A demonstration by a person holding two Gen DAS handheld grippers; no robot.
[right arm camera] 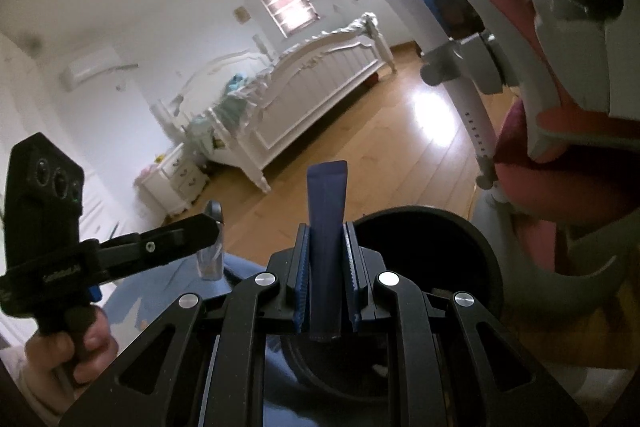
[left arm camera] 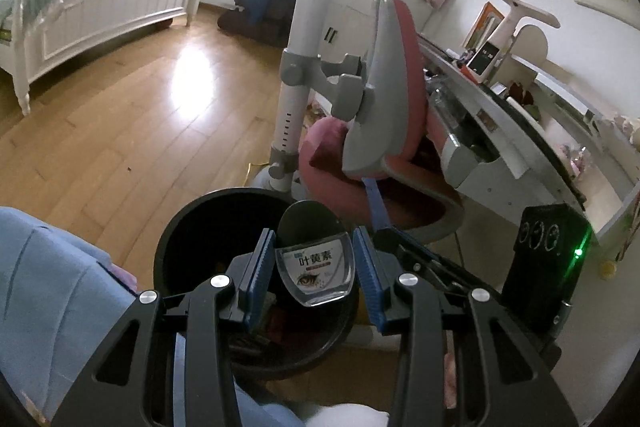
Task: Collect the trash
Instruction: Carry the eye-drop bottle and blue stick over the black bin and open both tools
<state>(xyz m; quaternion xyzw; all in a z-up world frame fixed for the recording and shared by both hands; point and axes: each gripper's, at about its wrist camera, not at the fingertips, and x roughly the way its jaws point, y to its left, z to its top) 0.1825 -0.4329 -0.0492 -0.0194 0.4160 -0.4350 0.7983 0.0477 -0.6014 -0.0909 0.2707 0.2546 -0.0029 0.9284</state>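
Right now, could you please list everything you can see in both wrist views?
Clear plastic package: one, printed label, between the left claw's pads, above the bin.
Blue tube: one, dark blue, upright in the right claw.
Trash bin: one, black, on the floor beneath both claws.
Chair: one, pink and grey, at the desk.
Desk: one, white, cluttered, right side.
Bed: one, white, far left.
Floor: wooden.
Left claw: black, blue pads.
Right claw: black, blue pads.
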